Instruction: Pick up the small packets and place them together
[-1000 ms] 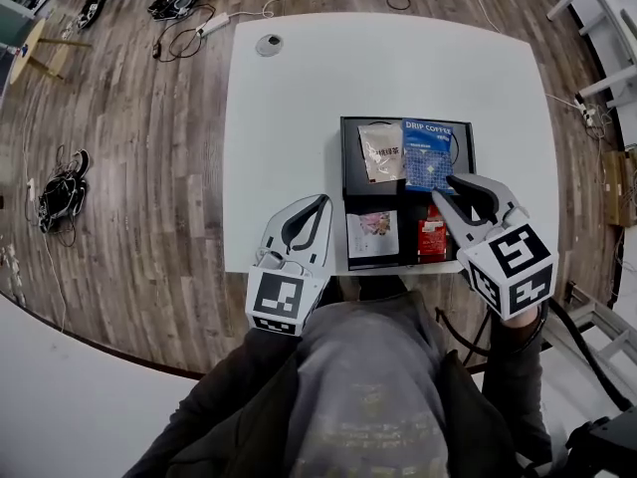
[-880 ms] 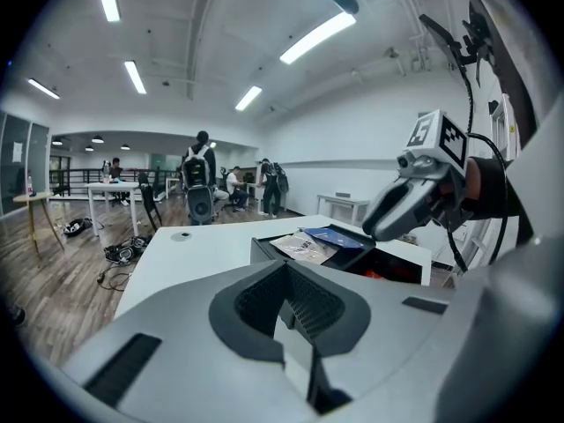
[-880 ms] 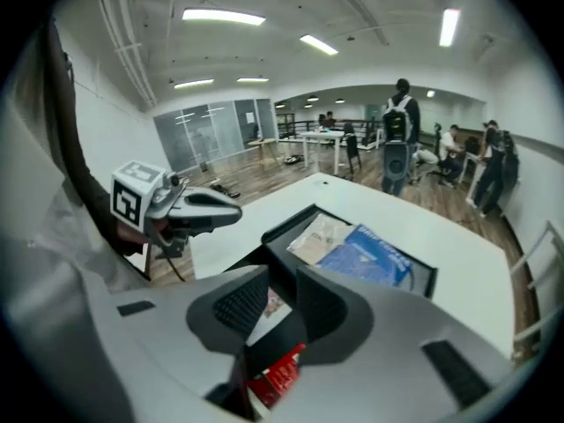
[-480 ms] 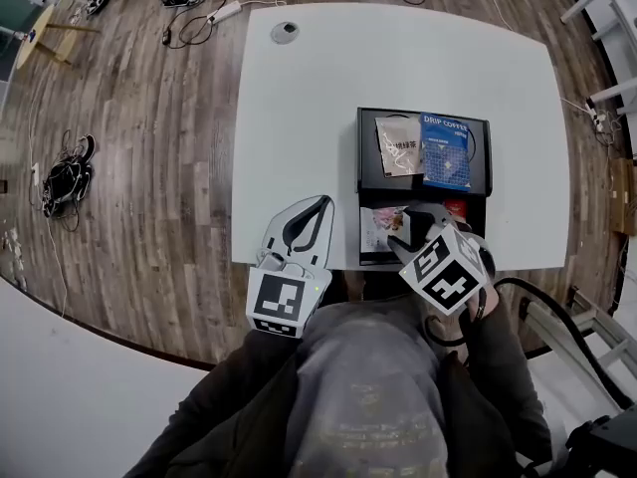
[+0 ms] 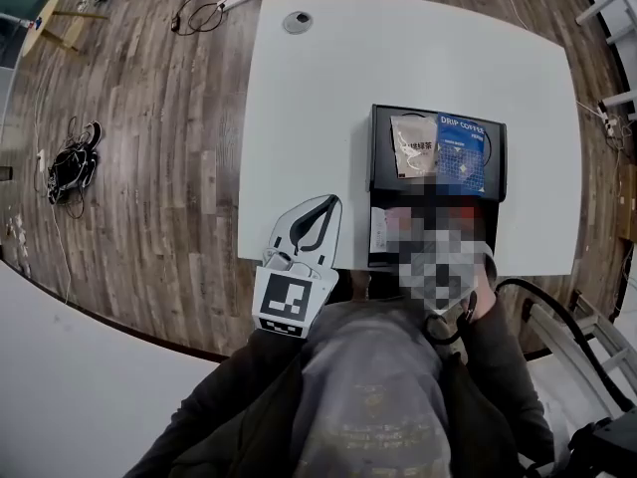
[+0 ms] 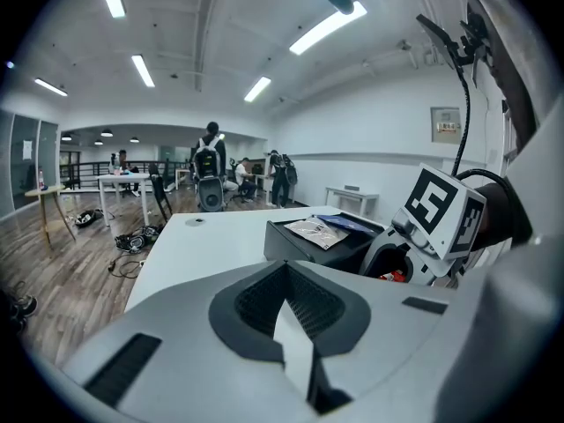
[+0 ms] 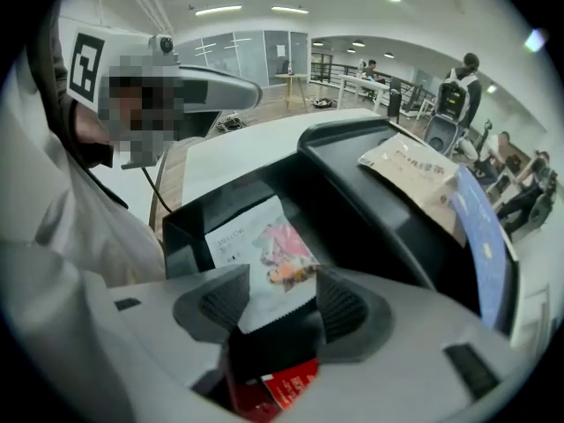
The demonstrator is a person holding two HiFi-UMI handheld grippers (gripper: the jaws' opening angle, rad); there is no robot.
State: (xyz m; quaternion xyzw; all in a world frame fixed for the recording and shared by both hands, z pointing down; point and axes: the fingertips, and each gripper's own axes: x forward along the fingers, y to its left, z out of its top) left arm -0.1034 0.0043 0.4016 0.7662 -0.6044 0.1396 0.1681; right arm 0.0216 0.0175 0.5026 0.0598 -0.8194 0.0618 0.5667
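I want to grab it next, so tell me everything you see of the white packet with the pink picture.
The white packet is flat, with a pink picture, small dark print and a zigzag lower edge. It lies face up in the near compartment of the black tray, beside a red packet. The right tool, jaws just opened, straddles its lower edge without pressing it.

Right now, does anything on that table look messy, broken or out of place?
Nothing spilled or damaged. Only the beige packet lies slightly crooked beside the blue packet in the black tray; nothing else stands out.
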